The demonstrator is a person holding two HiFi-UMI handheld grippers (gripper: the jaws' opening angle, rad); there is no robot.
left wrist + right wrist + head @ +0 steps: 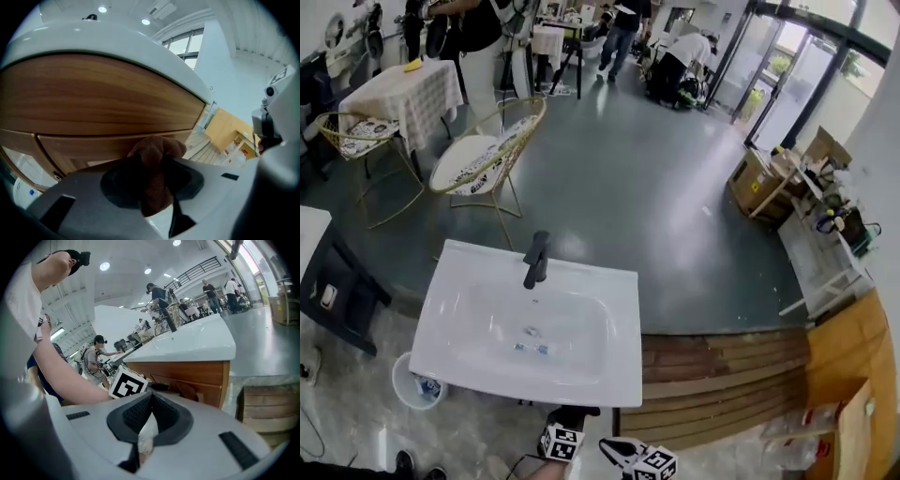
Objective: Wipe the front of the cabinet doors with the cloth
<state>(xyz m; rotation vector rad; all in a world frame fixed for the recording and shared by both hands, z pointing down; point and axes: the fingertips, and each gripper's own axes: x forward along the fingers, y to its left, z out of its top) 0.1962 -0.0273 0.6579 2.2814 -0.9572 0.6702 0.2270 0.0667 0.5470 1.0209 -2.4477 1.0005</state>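
Left gripper pinching brown cloth near wooden cabinet door, door tucked under basin edge from head view, right gripper pressed together.

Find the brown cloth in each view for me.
Head view: not made out, hidden below the sink front edge.
Left gripper view: cloth low centre, pinched in the left gripper, before the wooden cabinet door.
Right gripper view: probably the brown bit at centre, by the cabinet.
Shared landmark: the white sink.

White sink, black faucet; wire chair beyond.
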